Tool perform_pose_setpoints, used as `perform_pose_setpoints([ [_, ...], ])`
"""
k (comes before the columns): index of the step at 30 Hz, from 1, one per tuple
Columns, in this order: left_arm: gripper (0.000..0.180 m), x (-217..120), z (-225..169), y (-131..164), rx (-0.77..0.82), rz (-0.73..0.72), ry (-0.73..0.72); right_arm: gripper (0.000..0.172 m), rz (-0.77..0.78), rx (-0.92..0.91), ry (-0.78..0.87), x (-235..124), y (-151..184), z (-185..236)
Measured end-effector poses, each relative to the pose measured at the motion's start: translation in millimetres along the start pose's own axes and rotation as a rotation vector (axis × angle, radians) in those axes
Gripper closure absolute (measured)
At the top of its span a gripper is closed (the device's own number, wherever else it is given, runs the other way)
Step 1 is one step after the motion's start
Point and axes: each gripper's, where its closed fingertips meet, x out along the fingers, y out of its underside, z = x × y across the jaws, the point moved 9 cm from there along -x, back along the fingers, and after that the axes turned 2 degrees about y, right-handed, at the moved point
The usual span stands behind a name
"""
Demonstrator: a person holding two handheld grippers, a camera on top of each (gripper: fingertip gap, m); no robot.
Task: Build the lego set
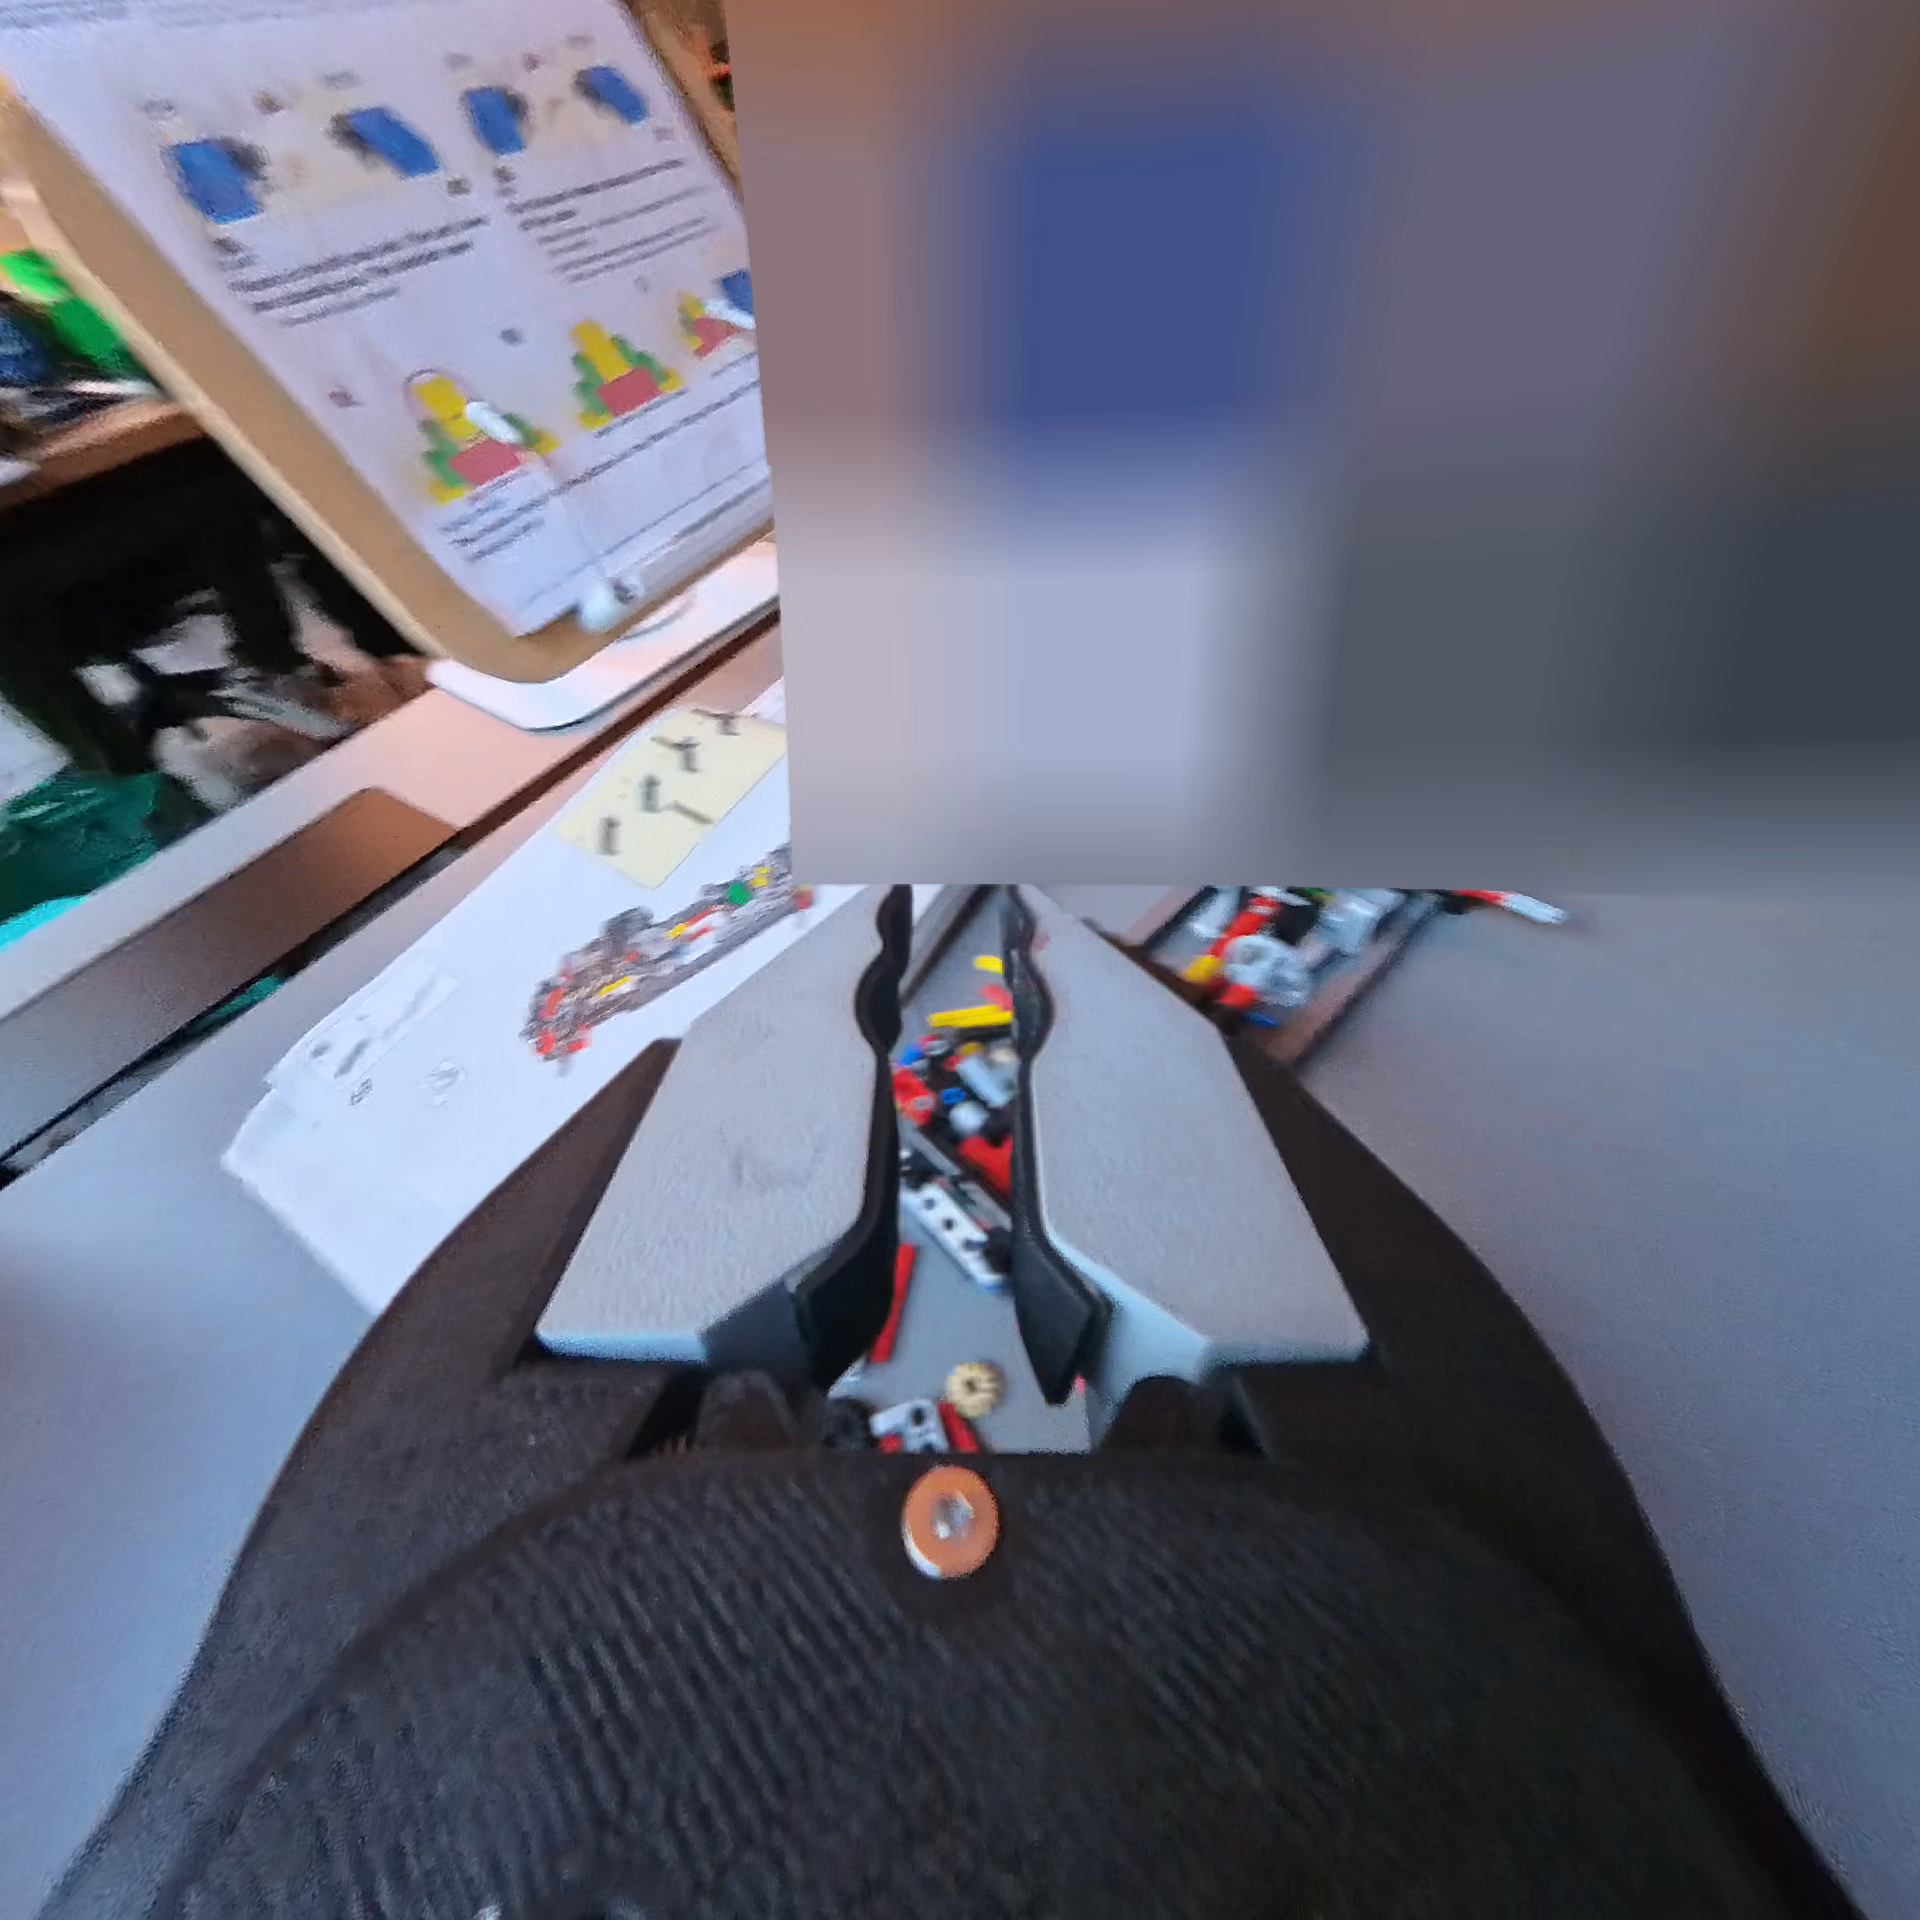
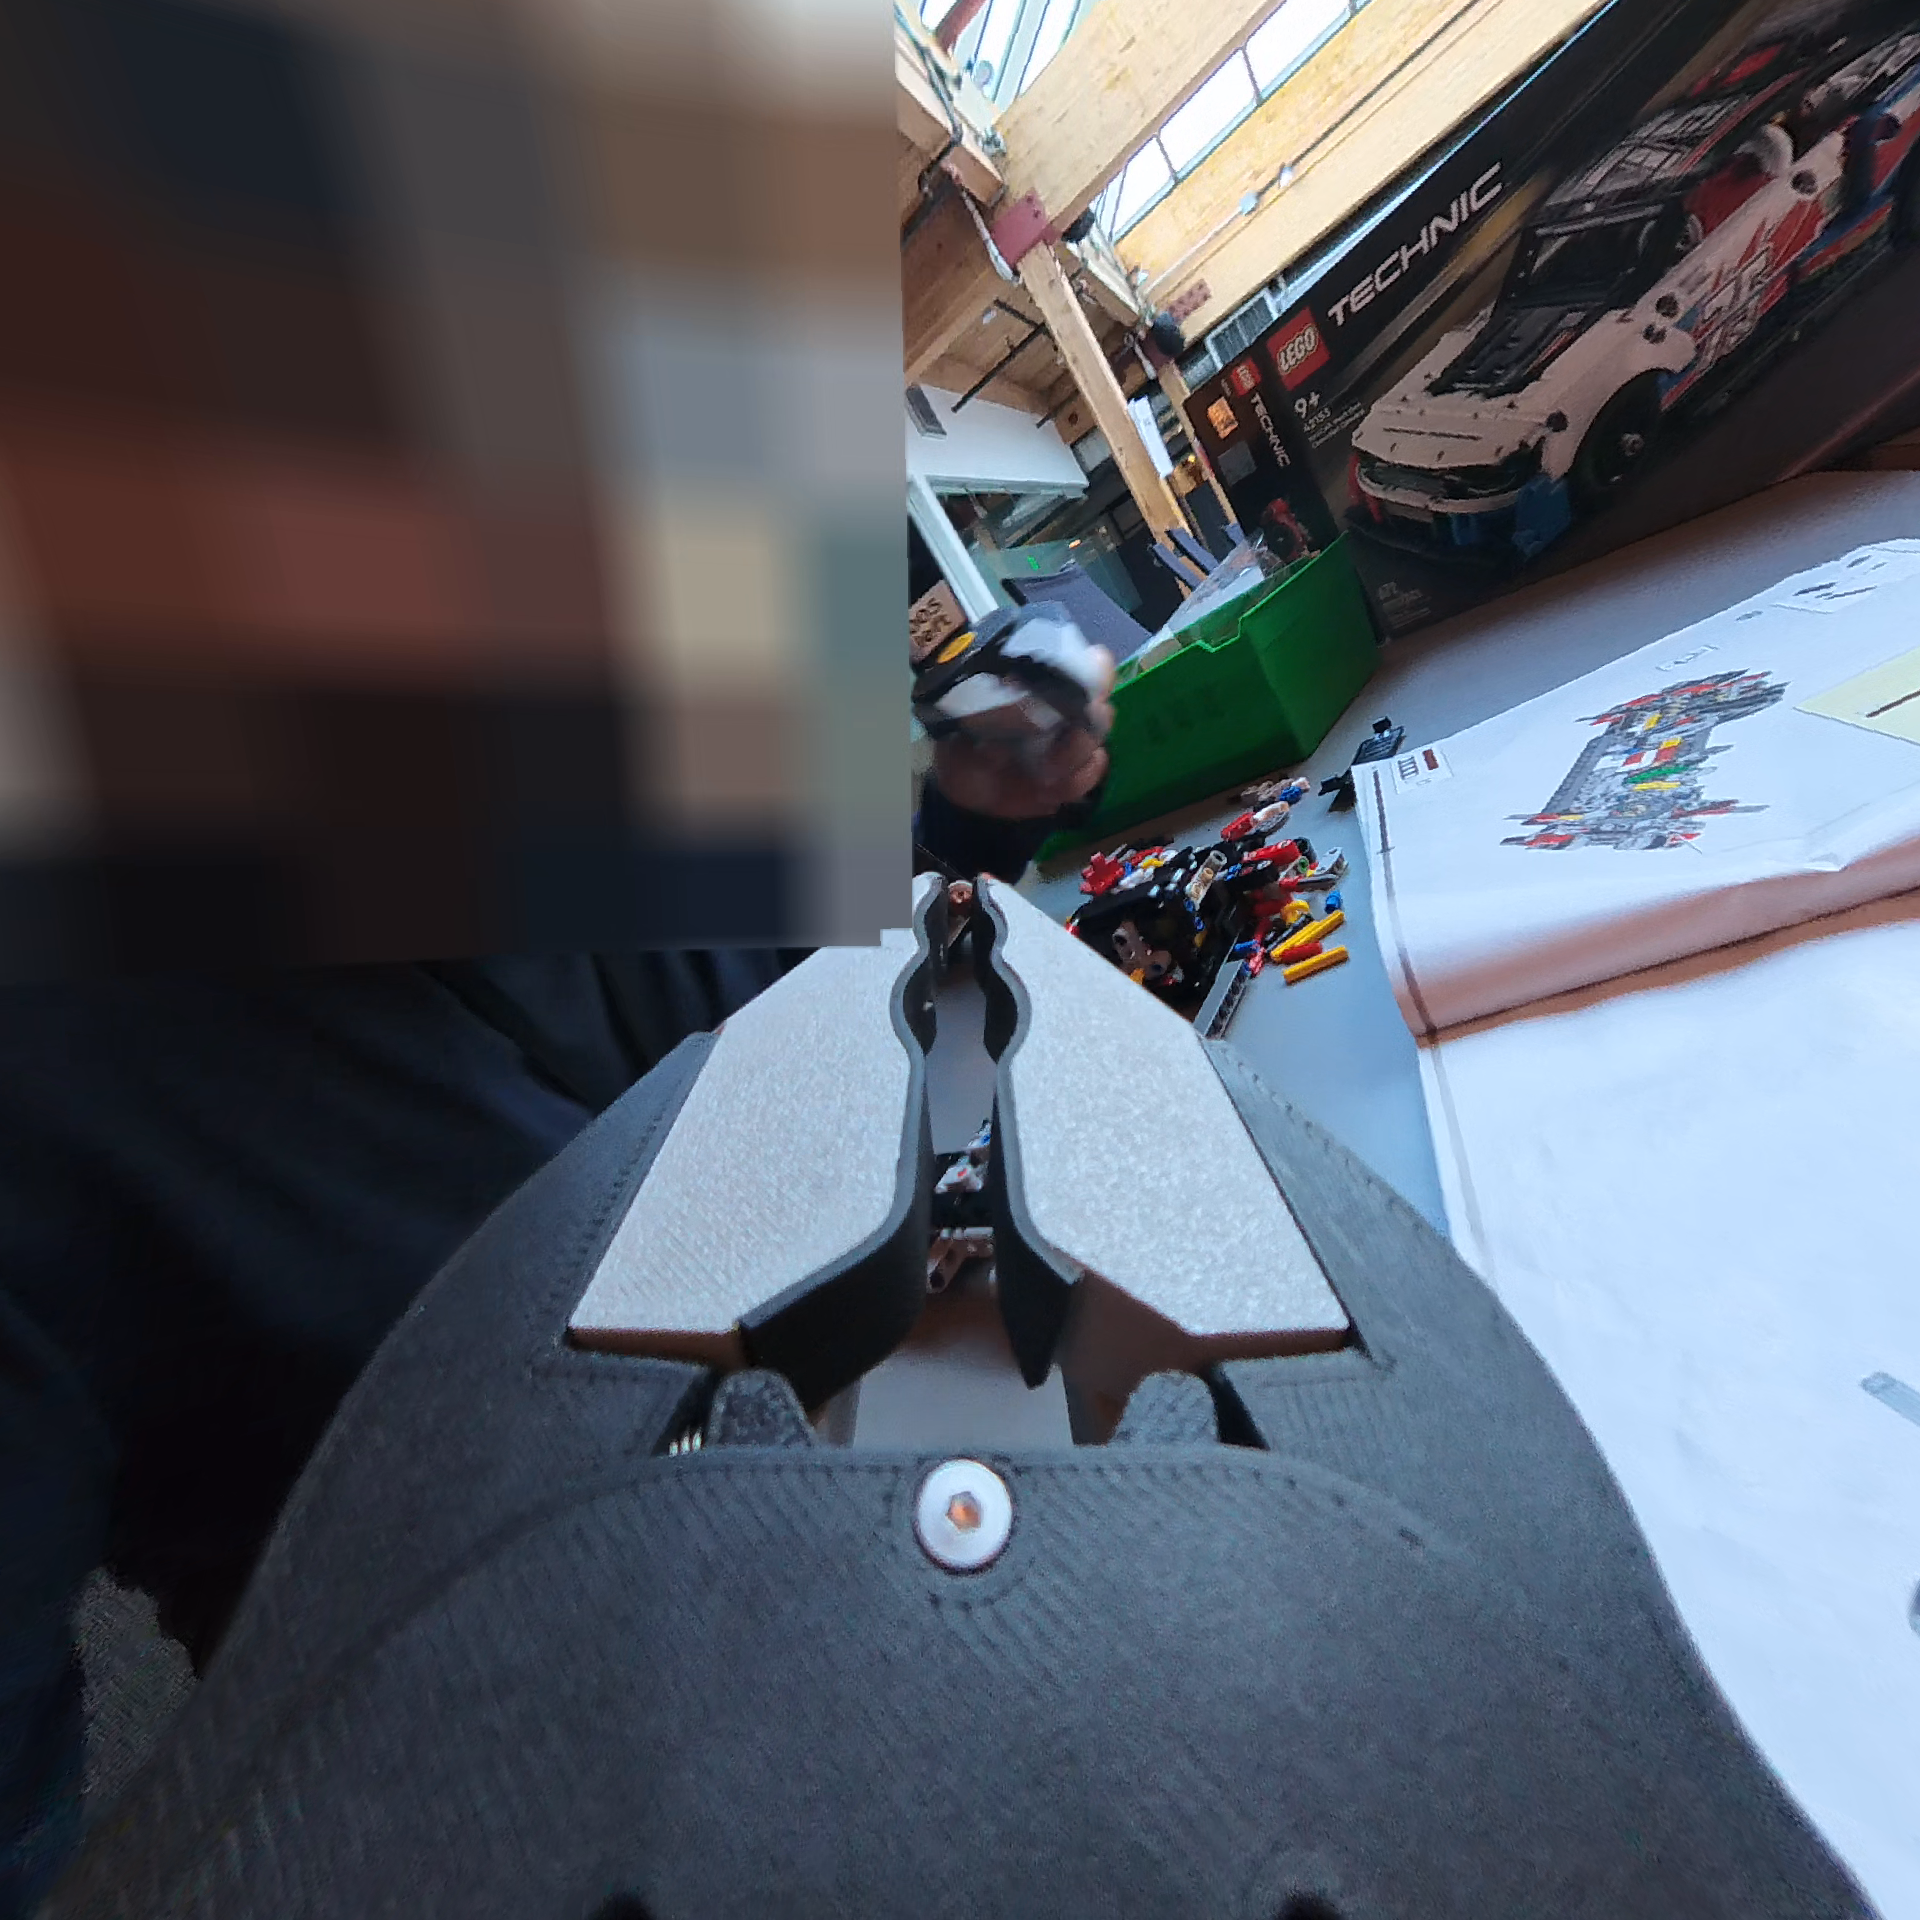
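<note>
My right fingers [image 2: 821, 1122] pinch a small brown piece [image 2: 961, 891] by the very tips, so it could twist free, while my left fingers [image 1: 769, 1122], narrowly parted and holding nothing, might scatter the loose pieces [image 1: 961, 1081] on the surface [image 1: 1662, 1143] below.

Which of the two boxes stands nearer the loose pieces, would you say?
The green box; the black printed carton stands behind it, farther off.

Both wrist cameras look low along their fingers, sharing the brick pile [image 2: 1226, 914] and booklet [image 2: 1662, 790].
</note>
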Motion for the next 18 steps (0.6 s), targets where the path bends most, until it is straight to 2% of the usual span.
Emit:
perform_pose_setpoints([
  [3, 0.163, 5.8, -27.6, -13.3, 0.005, 0.089, 0.198, 0.171, -0.033, -0.004, 0.007, -3.1, -1.8, -0.6],
  [7, 0.156, 34.0, -73.9, -18.7, 0.164, 0.330, 0.234, 0.171, -0.062, -0.017, 0.025, -6.9, -2.5, 0.8],
  [12, 0.146, 64.6, -111.5, -12.6, 0.435, 0.586, 0.171, 0.171, -0.076, -0.028, 0.035, -9.6, -2.3, 3.3],
  [14, 0.129, 73.5, -109.8, -18.3, 0.514, 0.665, 0.171, 0.171, -0.081, -0.027, 0.031, -10.4, -2.6, 3.8],
  [17, 0.094, 87.6, -99.1, -33.9, 0.562, 0.703, 0.280, 0.171, -0.078, -0.021, 0.016, -10.0, -2.5, 4.1],
  [18, 0.091, 94.0, -93.7, -34.6, 0.581, 0.731, 0.313, 0.171, -0.071, -0.018, 0.010, -9.3, -2.2, 4.3],
])
